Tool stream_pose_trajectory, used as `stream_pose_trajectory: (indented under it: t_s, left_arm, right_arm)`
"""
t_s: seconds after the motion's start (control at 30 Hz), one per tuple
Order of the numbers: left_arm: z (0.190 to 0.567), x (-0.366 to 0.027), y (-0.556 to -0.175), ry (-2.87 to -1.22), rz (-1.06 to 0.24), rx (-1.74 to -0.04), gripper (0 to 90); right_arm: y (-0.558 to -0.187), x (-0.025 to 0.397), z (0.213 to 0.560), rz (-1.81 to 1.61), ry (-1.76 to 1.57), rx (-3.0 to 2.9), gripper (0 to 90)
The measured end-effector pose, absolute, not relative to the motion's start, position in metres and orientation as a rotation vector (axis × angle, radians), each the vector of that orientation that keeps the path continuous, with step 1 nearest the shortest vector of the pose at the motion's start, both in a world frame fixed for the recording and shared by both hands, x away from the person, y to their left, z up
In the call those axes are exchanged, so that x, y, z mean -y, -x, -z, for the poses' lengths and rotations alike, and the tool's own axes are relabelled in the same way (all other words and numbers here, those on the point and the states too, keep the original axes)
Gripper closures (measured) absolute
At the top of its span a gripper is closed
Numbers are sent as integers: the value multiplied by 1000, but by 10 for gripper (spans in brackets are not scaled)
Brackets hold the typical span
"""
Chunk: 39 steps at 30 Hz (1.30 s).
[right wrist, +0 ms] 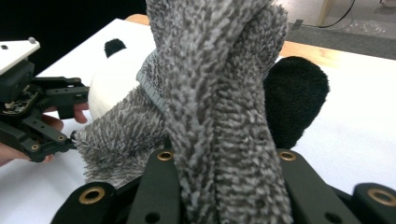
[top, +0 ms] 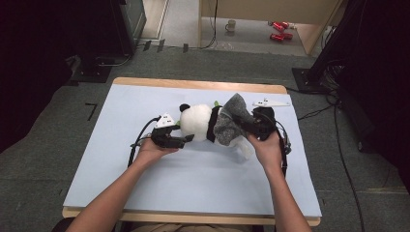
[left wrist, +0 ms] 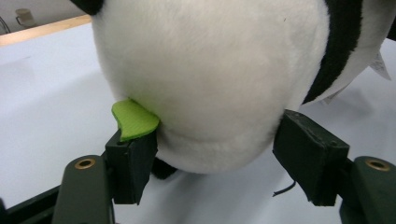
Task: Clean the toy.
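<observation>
Two grippers share the work: our left gripper (top: pixel 186 139), jaws wide, cradles the white-and-black plush panda (top: pixel 199 122) at frame centre; our right gripper (top: pixel 245 126) pinches the grey fuzzy garment (top: pixel 231 121). We should pull gently, panda steady.

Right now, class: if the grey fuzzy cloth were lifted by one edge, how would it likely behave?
The grey fuzzy cloth would probably droop: it bunches in folds where the right hand-held gripper pinches it. Likely light and grippy rather than slippery, given its shaggy pile draped over the panda toy.
</observation>
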<state>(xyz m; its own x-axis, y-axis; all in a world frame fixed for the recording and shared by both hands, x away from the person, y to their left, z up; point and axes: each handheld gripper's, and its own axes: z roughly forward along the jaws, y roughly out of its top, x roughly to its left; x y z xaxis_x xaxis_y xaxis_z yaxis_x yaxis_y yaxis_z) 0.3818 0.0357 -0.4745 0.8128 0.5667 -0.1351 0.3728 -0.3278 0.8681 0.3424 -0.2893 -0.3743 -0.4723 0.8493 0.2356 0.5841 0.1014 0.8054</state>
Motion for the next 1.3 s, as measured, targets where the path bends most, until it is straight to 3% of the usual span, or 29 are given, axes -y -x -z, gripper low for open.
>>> stream_pose_trajectory:
  t_s: [0.23,0.37,0.67,1.0,1.17,1.3]
  left_arm:
    - [484,-33,-391,-1931,-245,-687,270]
    - [489,-32,-393,-1918,-254,-682,301]
    - [481,-28,-386,-1947,-317,-713,588]
    - [463,-36,-378,-1957,-155,-804,682]
    - [450,-42,-368,-1977,-55,-841,684]
    - [443,-46,-356,-2002,-45,-858,676]
  right_arm:
    - [-350,292,377,-1360,-1434,-2086,743]
    - [-354,293,378,-1373,-1441,-2068,735]
    - [-353,296,376,-1452,-1477,-2052,762]
    - [-339,300,354,-1511,-1447,-2048,772]
    - [-326,292,334,-1556,-1379,-2074,773]
    - [-317,275,320,-1602,-1294,-2129,772]
